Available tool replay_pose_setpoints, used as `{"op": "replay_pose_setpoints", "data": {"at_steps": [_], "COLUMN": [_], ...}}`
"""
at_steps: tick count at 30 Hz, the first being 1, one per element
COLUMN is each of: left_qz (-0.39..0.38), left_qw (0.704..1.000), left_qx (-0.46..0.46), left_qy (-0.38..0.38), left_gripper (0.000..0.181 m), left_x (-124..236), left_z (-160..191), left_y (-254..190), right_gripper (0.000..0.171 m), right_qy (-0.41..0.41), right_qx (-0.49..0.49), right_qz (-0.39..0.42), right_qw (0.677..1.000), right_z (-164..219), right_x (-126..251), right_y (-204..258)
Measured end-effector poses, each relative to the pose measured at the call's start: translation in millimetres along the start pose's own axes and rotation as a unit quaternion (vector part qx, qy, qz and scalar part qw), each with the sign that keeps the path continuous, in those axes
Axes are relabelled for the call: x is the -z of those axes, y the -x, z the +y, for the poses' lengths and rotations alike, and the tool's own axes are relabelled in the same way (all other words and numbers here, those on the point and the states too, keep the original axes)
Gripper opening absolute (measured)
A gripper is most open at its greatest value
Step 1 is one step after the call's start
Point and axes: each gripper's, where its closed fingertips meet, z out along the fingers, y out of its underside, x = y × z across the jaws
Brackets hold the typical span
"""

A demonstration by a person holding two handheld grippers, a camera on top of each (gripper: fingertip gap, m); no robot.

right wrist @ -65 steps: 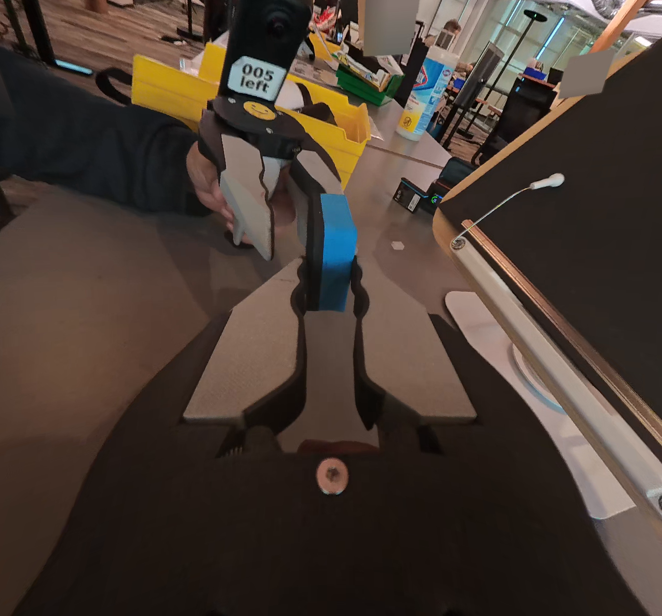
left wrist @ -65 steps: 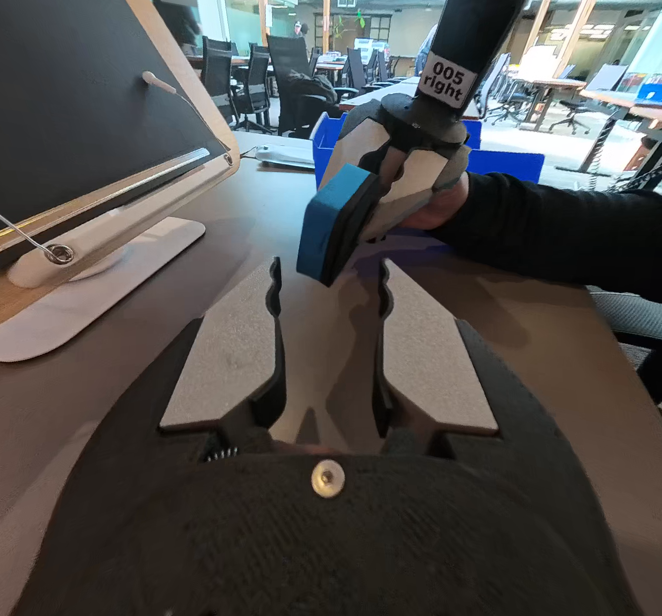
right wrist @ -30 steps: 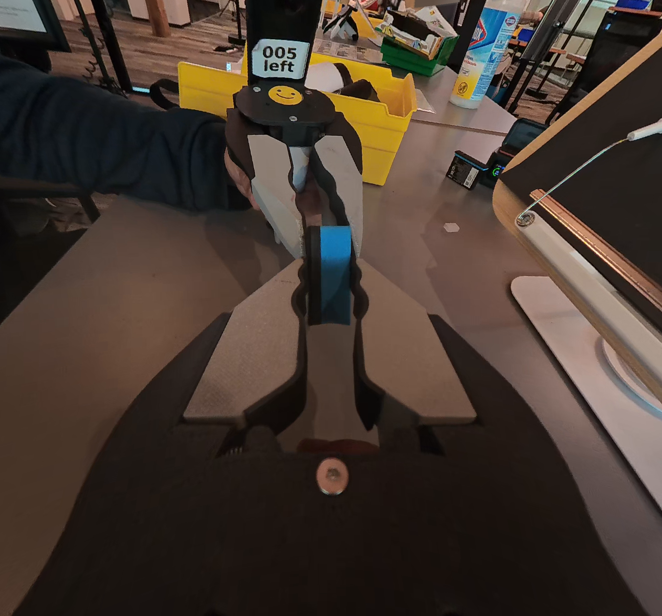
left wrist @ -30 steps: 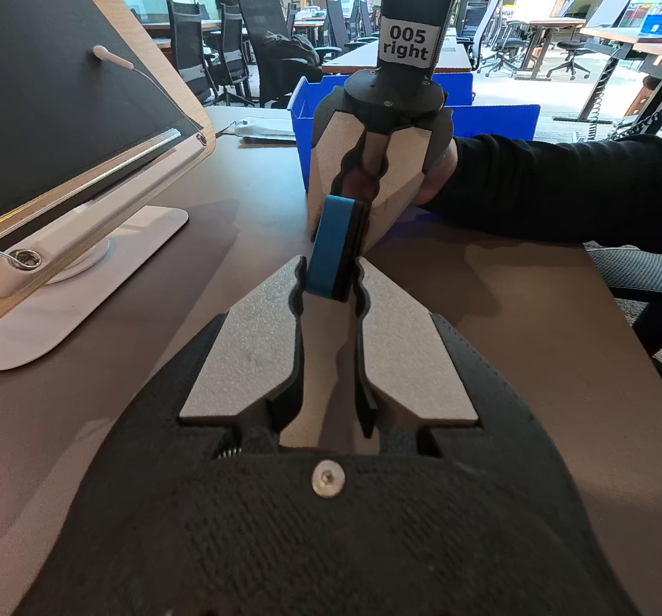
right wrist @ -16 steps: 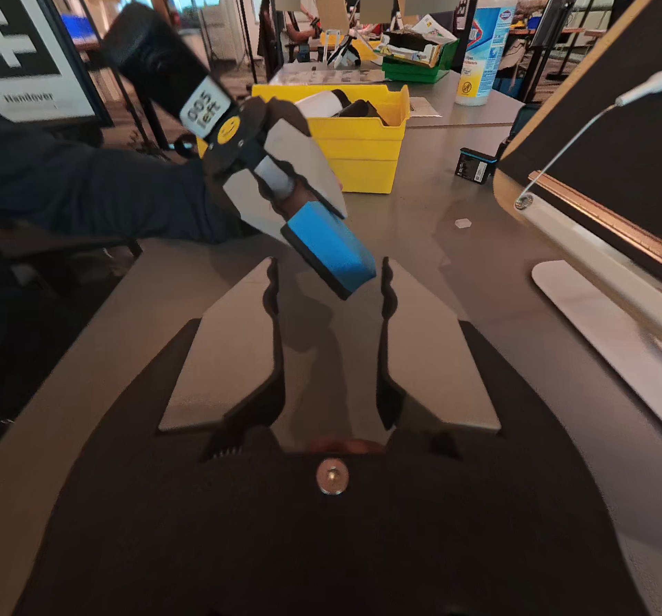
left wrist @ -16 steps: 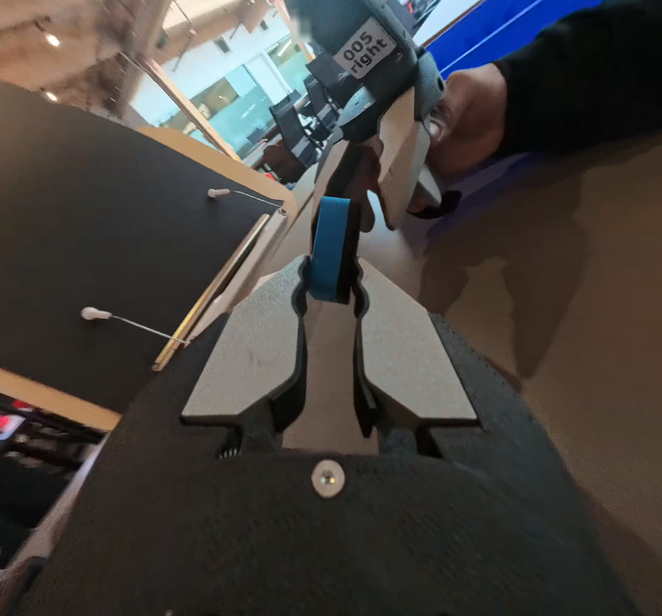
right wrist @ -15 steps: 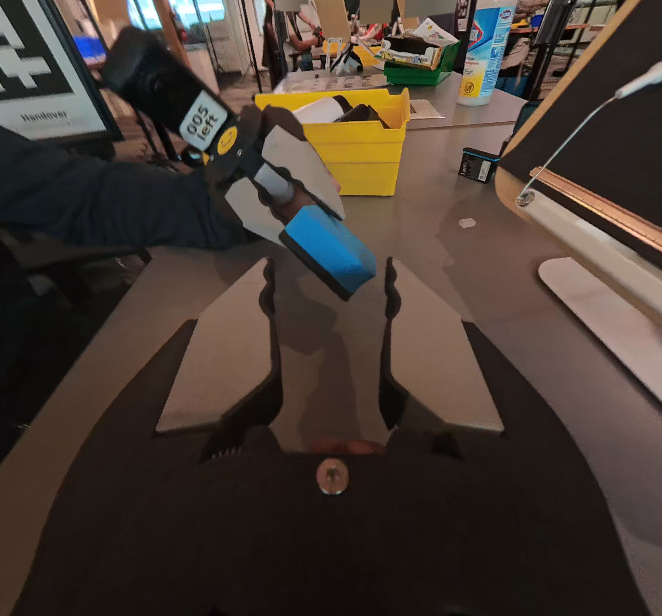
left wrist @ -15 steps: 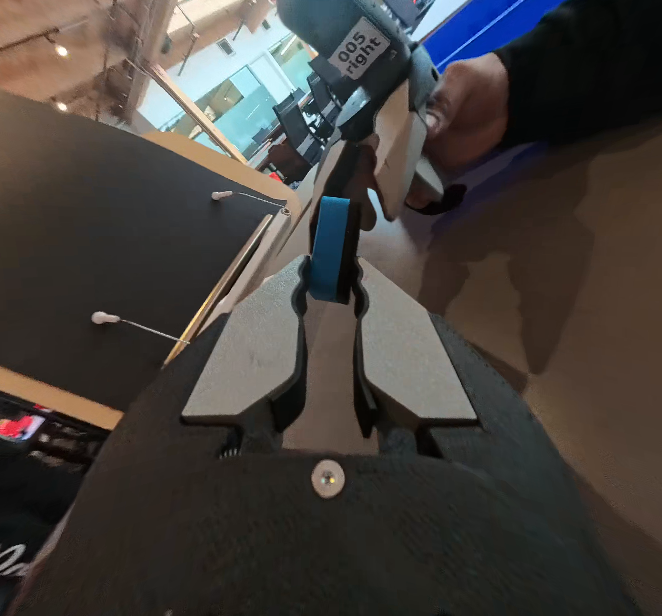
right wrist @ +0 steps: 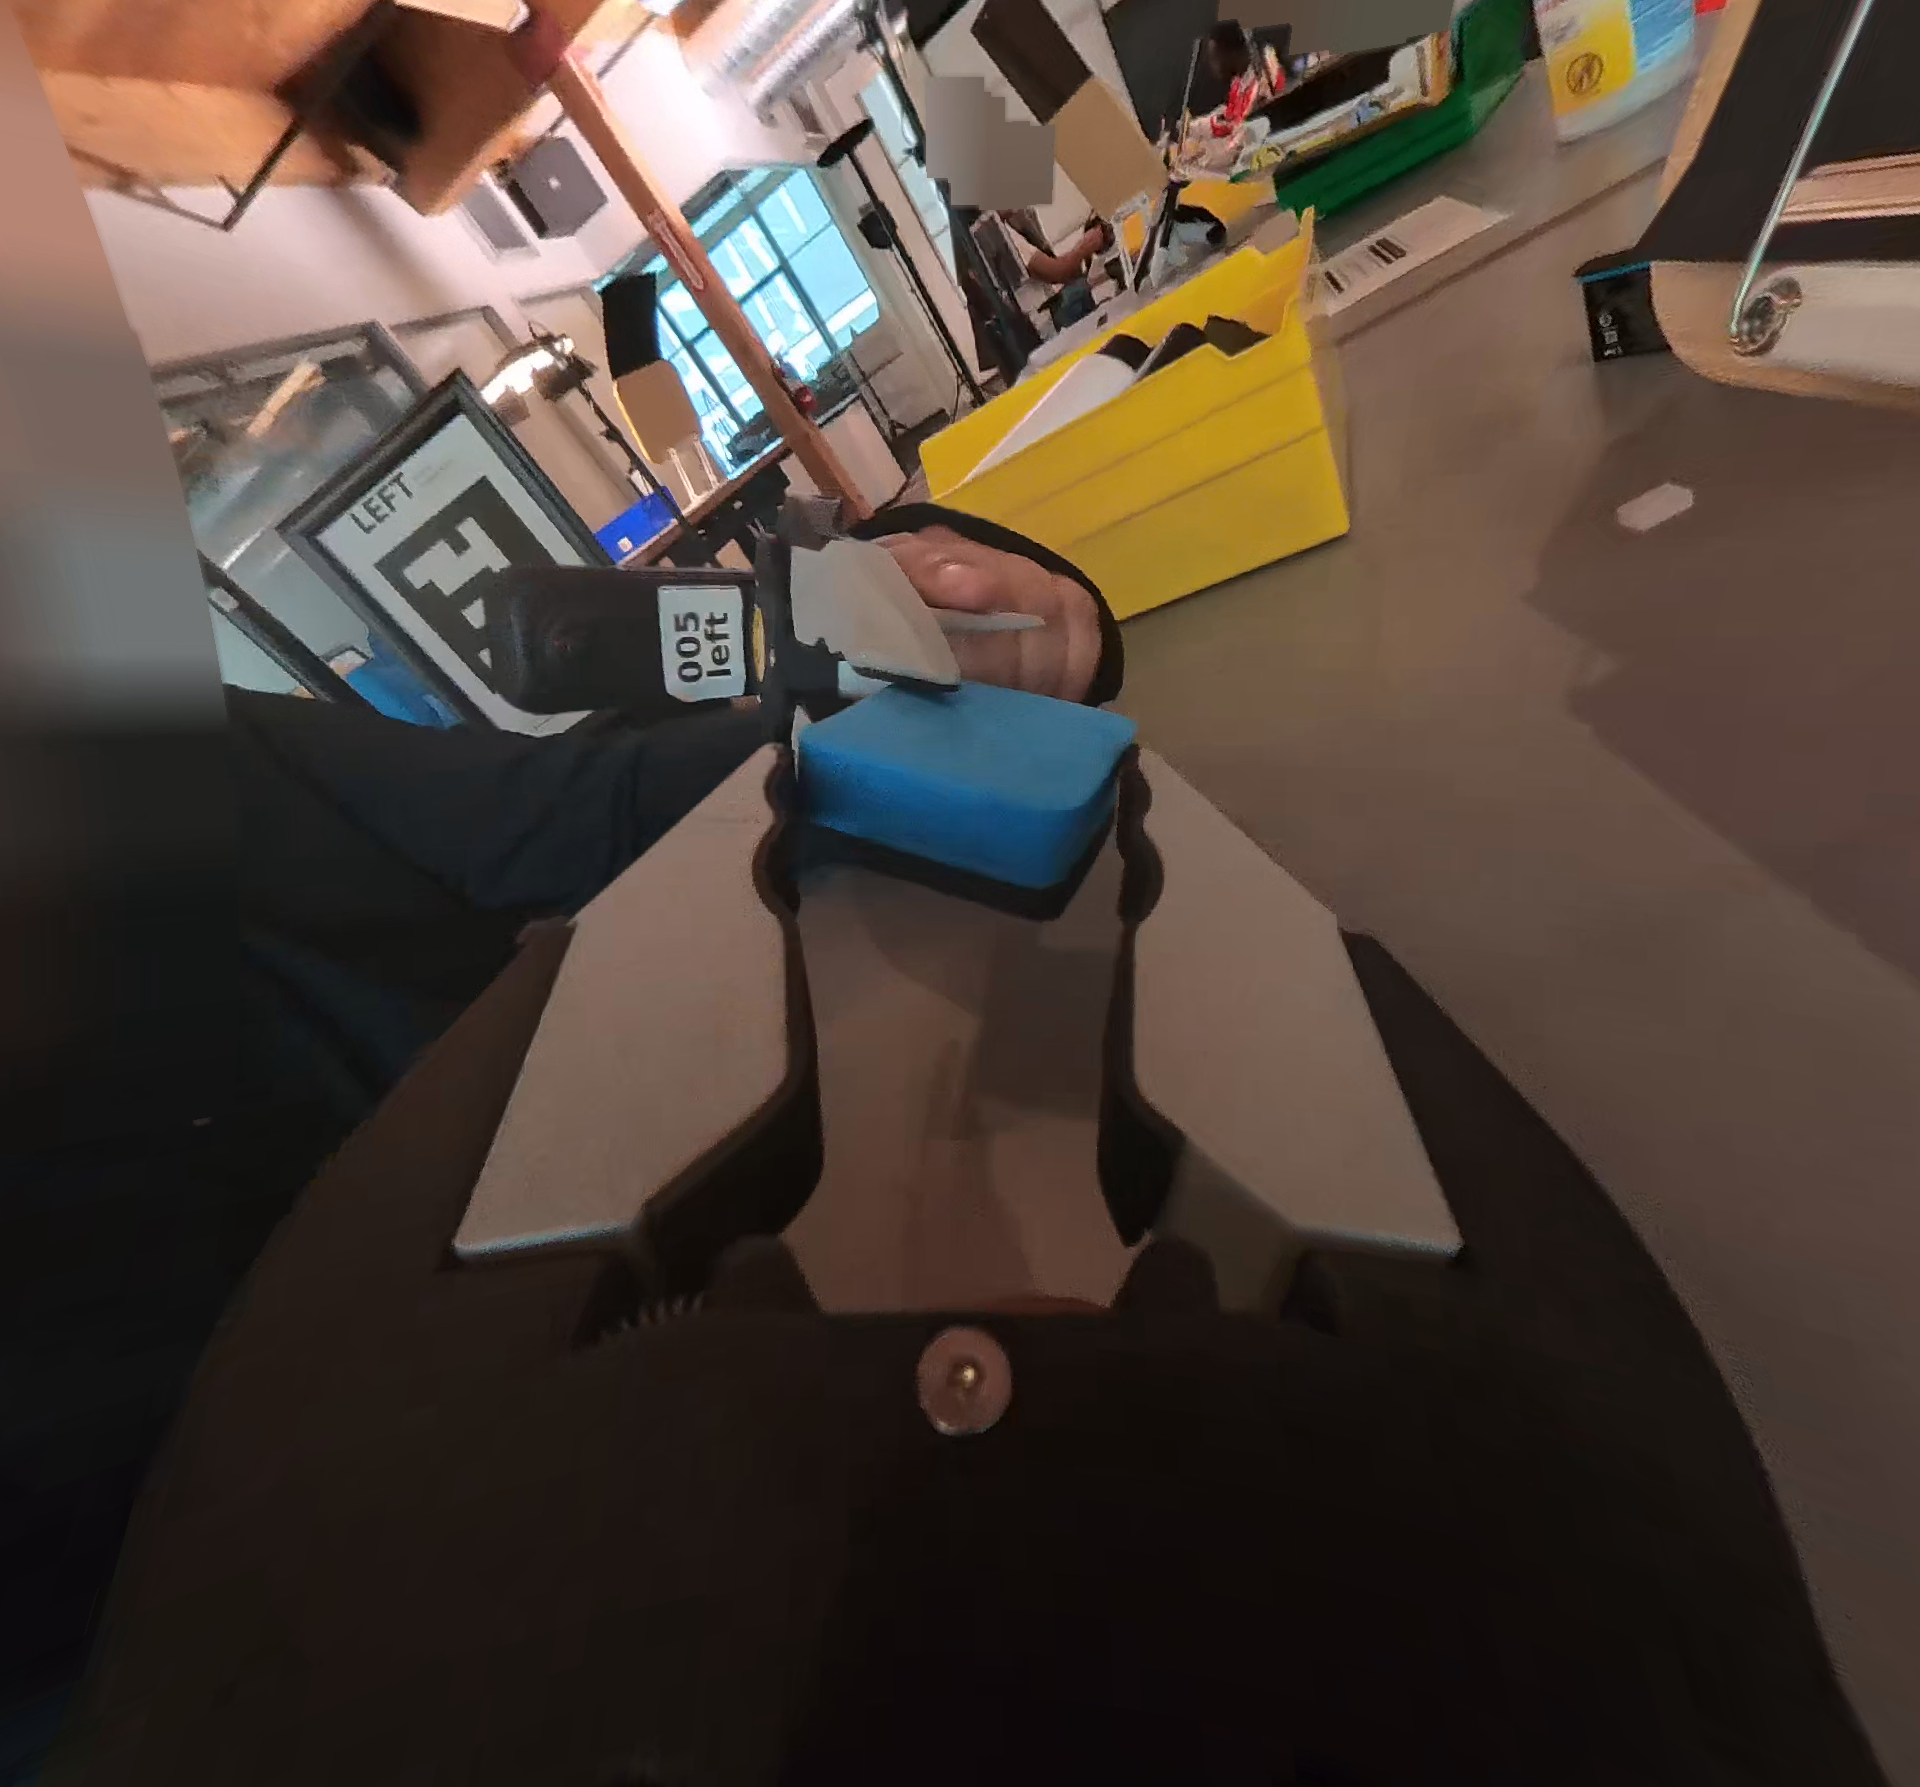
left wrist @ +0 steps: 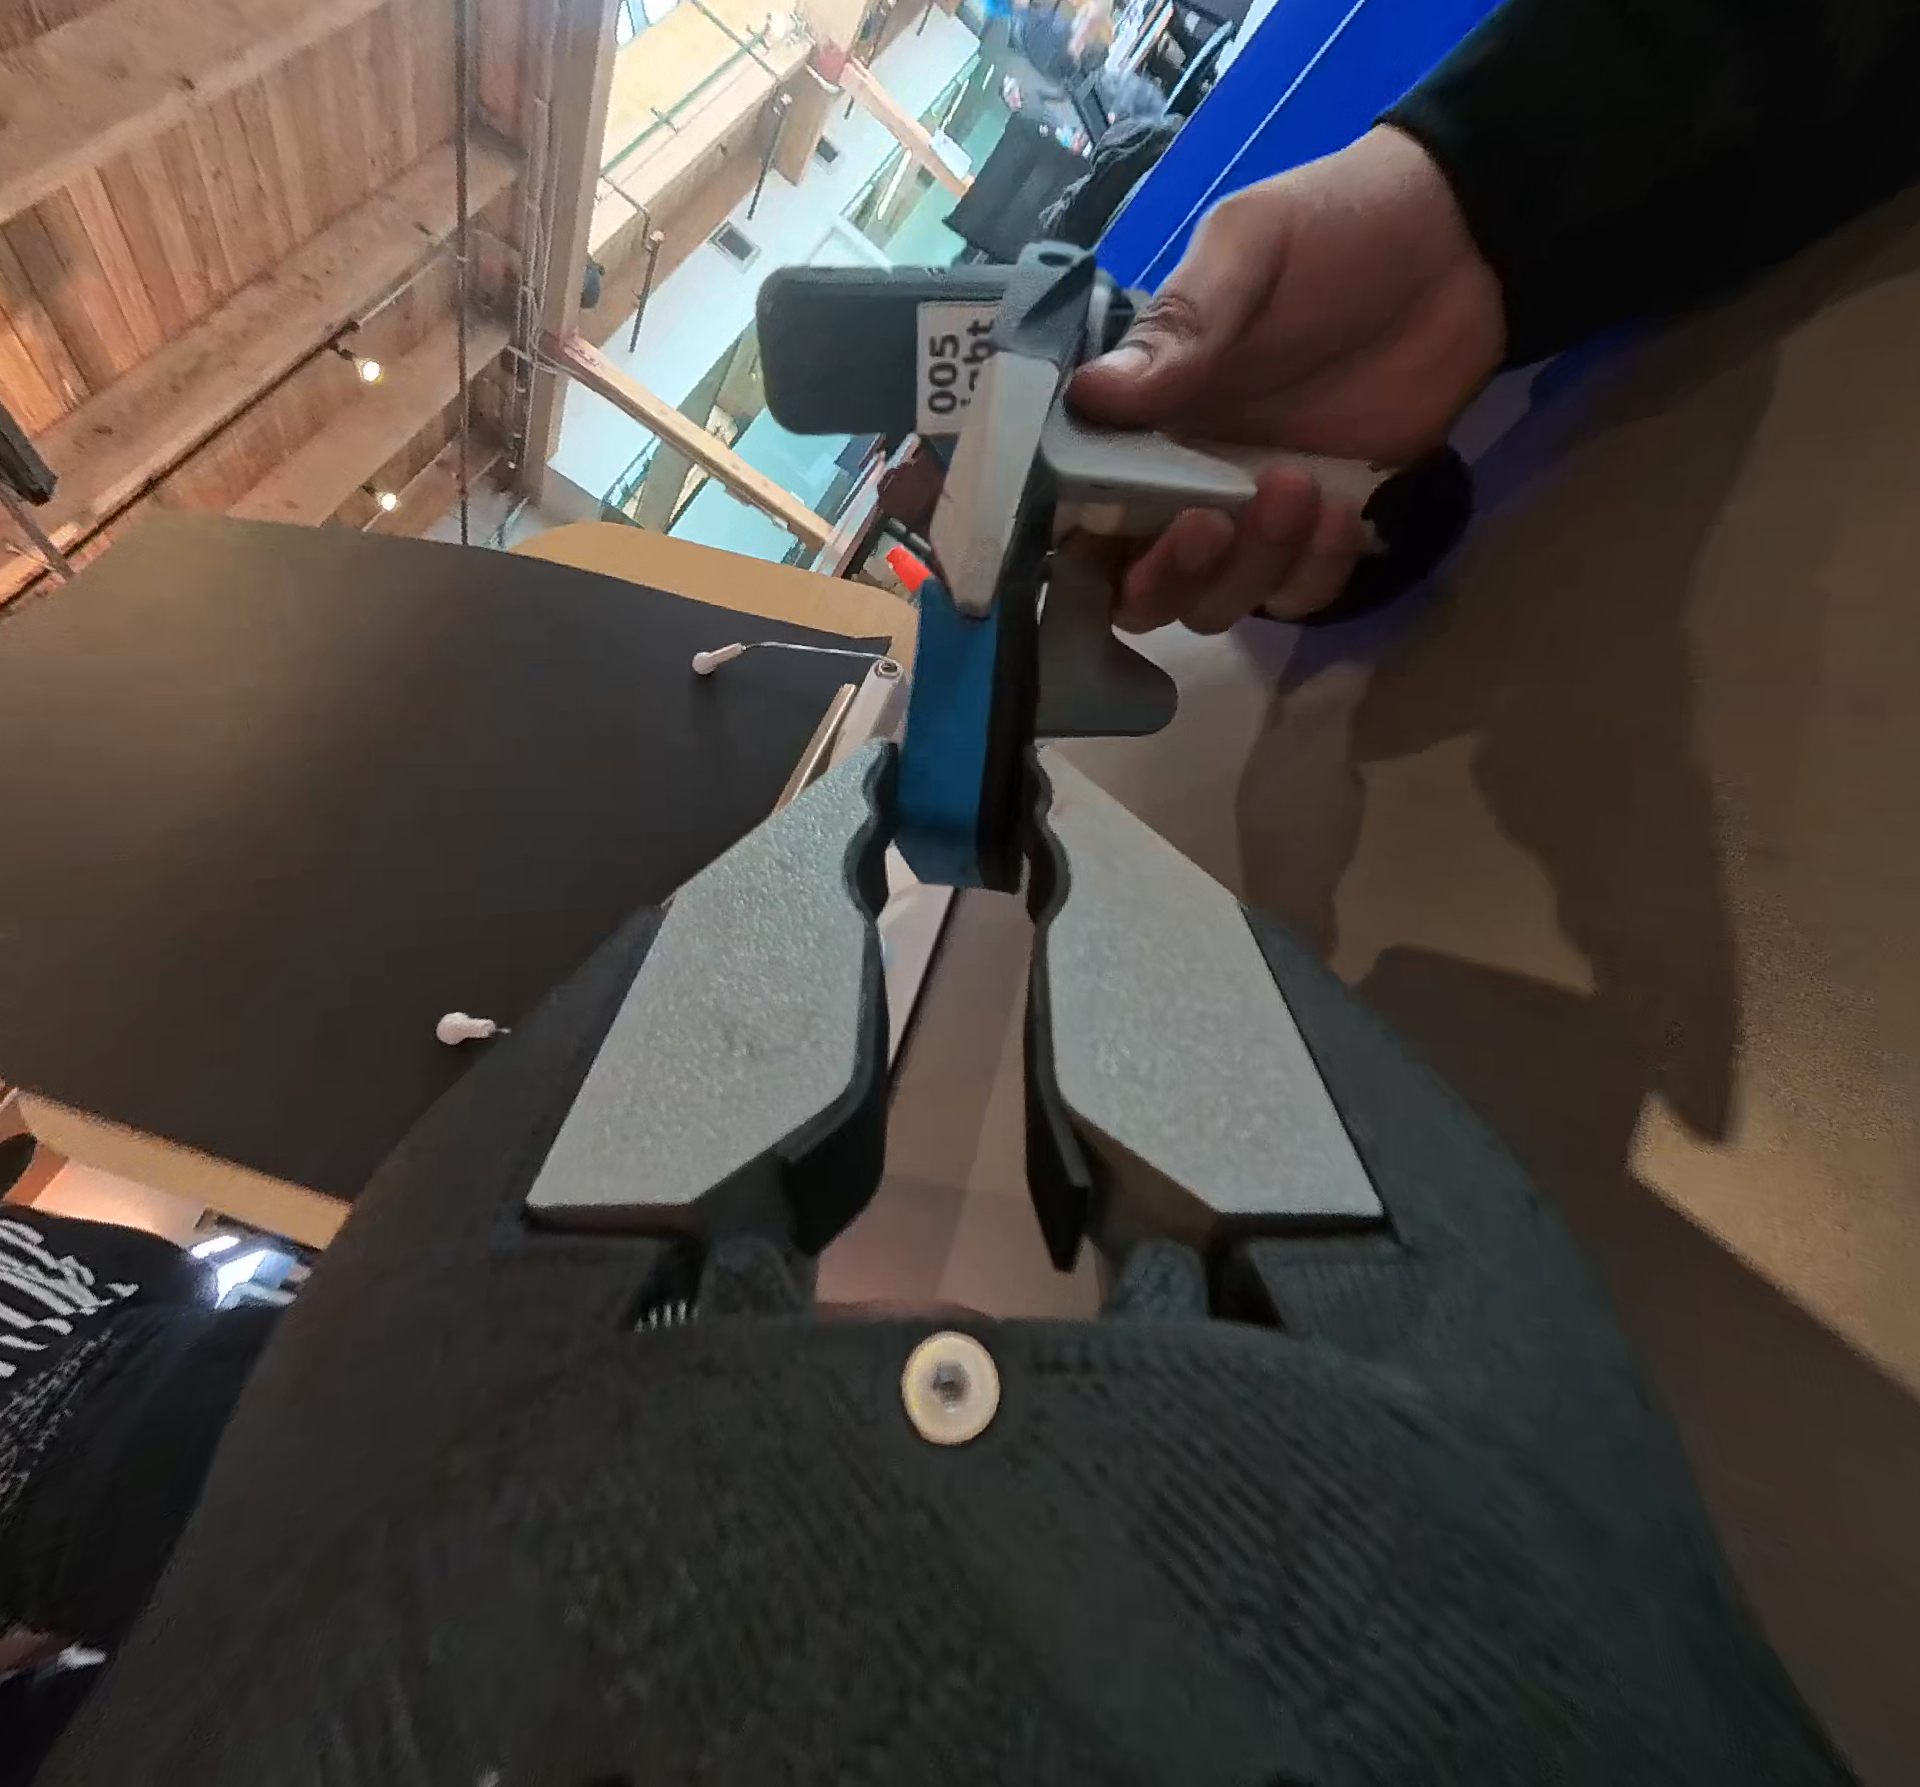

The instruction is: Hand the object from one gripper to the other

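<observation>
The blue sponge [left wrist: 948, 781] is pinched across its thin sides in the left hand-held gripper [left wrist: 958, 828], above the grey worktop [right wrist: 1558, 698]. The right hand-held gripper [right wrist: 951, 833] brackets its wide sides, seemingly closing on it; whether it grips, I cannot tell. Release by the left remains. A yellow bin [right wrist: 1164, 480] sits behind in an open office.

The blue foam block with black backing [right wrist: 956, 787] lies between the right gripper [right wrist: 954, 802] fingers. The left gripper [left wrist: 956, 802] is at its 11 o'clock, and the yellow plastic bin [right wrist: 1143, 490] is behind at 1 o'clock.
</observation>
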Motion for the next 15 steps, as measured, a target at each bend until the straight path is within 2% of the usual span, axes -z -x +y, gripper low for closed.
{"op": "replay_pose_setpoints", "data": {"at_steps": [7,9,11,13,15], "left_qz": [0.007,0.018,0.041,0.073,0.111], "left_qw": [0.998,0.995,0.986,0.97,0.934], "left_qx": [0.044,0.075,0.142,0.217,0.329], "left_qy": [0.046,0.066,0.079,0.083,0.082], "left_gripper": [0.023,0.032,0.046,0.051,0.059], "left_x": [-4.2,-5.4,-6.6,-7.2,-6.7], "left_z": [17.5,25.8,32.4,35.0,35.7], "left_y": [-4.3,-6.5,-10.6,-14.8,-16.2], "right_gripper": [0.058,0.058,0.058,0.057,0.057], "right_qy": [0.022,0.018,0.01,0.005,0.011], "right_qx": [0.058,0.079,0.106,0.139,0.179], "right_qz": [0.068,0.093,0.117,0.139,0.154], "right_qw": [0.996,0.992,0.987,0.98,0.972], "right_z": [1.6,-2.3,-8.1,-14.3,-16.6], "right_x": [2.6,5.3,9.3,13.1,15.0], "right_y": [-13.3,-17.2,-19.6,-19.1,-16.5]}}
